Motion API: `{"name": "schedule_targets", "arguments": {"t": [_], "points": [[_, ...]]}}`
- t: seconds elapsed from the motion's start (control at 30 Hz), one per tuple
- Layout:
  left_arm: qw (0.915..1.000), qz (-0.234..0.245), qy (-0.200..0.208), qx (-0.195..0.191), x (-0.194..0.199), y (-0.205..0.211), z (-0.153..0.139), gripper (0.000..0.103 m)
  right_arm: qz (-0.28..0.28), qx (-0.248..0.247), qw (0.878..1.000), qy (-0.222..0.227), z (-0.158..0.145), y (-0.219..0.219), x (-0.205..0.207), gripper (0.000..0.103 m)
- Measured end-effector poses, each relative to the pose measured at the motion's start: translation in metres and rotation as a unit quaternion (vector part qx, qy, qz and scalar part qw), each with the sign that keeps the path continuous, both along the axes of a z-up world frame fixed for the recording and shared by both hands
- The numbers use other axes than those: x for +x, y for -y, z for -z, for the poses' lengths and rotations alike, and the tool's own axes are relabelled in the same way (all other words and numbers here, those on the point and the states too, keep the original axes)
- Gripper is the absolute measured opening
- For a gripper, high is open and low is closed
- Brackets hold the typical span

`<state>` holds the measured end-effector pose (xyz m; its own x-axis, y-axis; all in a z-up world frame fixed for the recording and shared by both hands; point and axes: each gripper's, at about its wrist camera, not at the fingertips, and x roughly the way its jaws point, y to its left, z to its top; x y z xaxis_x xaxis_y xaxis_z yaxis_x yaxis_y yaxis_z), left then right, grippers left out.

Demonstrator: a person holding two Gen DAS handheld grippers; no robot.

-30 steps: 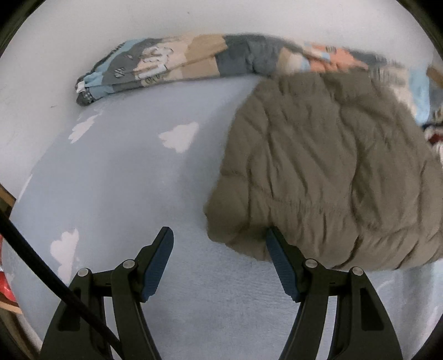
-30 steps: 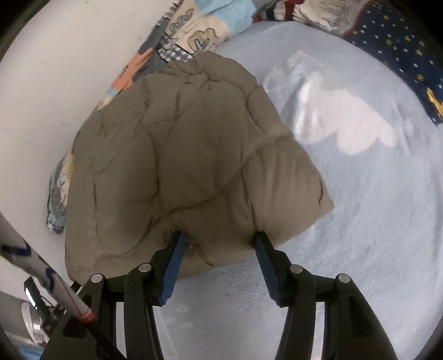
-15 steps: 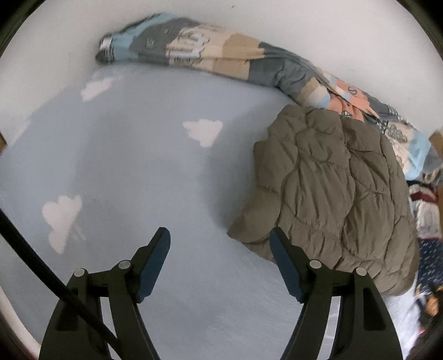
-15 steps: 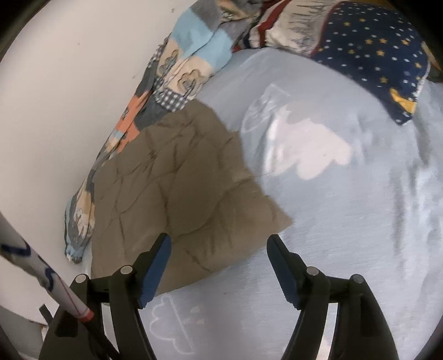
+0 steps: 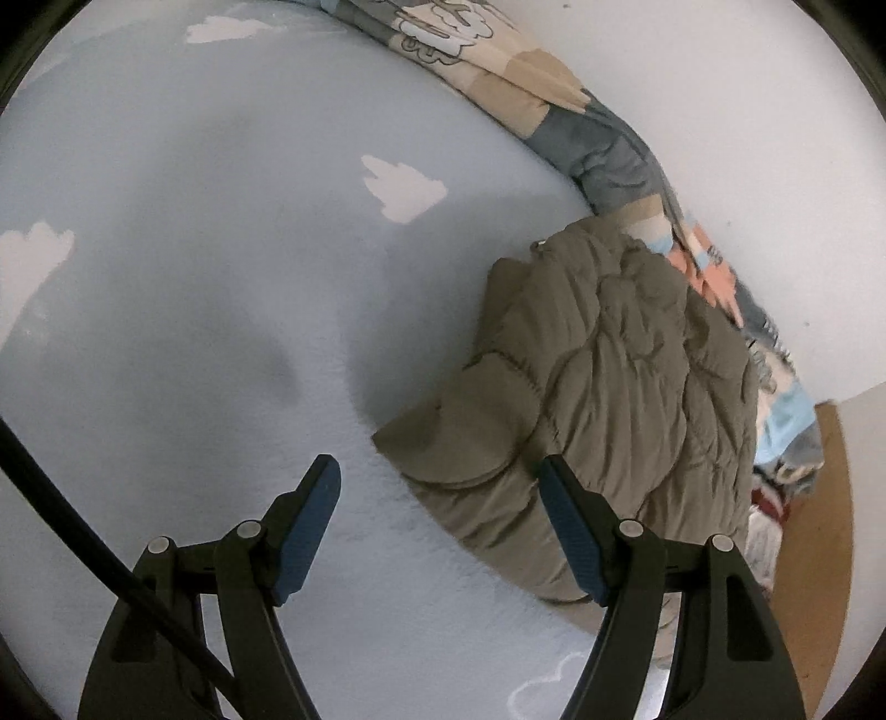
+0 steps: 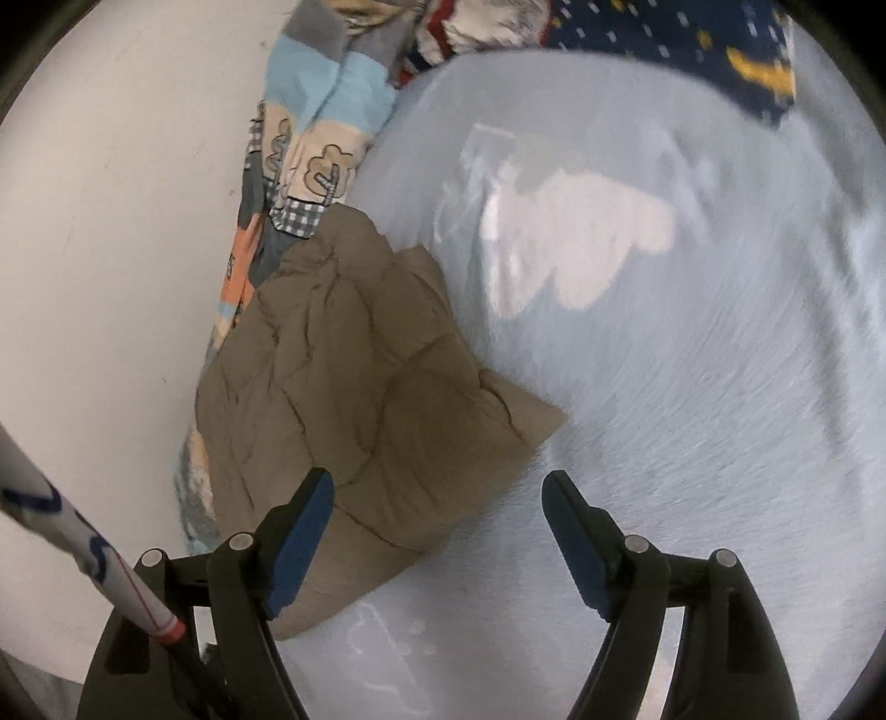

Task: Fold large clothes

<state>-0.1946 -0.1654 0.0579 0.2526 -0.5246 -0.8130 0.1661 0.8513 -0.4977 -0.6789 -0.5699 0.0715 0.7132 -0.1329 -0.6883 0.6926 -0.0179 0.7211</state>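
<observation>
An olive quilted puffer jacket (image 5: 614, 382) lies folded into a thick bundle on the light blue cloud-print bed sheet (image 5: 221, 277), against the wall. It also shows in the right wrist view (image 6: 360, 410). My left gripper (image 5: 437, 471) is open and empty above the sheet, its right finger at the jacket's near edge. My right gripper (image 6: 437, 482) is open and empty, held above the jacket's near corner.
A rolled patchwork blanket (image 5: 554, 94) runs along the white wall behind the jacket; it also shows in the right wrist view (image 6: 310, 149). A navy star-print pillow (image 6: 720, 50) lies at the far end of the bed. A wooden edge (image 5: 819, 543) shows at right.
Both grippers have opened off the jacket and drawn back and up. The jacket stays folded on the sheet. Both views have swung.
</observation>
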Motion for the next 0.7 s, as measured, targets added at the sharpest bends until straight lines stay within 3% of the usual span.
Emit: {"name": "schedule_targets", "arguments": {"t": [0.27,0.4,0.57,0.7], "points": [[0.9985,-0.011,-0.005,-0.053,0.003,0.003,0.014,0.073,0.033,0.040,0.998,0.024,0.032,-0.001,0.016,0.082],[0.9961,-0.027,-0.018,-0.082,0.009,0.001,0.022,0.075,0.043,0.032,0.998,0.026,0.041,-0.003,0.028,0.085],[0.9943,-0.041,-0.016,-0.097,0.019,0.007,0.032,0.085,0.058,0.026,0.997,0.033,0.054,-0.001,0.037,0.089],[0.9901,-0.048,-0.044,-0.124,0.027,0.012,0.042,0.084,0.065,0.014,0.997,0.047,0.060,0.003,0.042,0.089]]}}
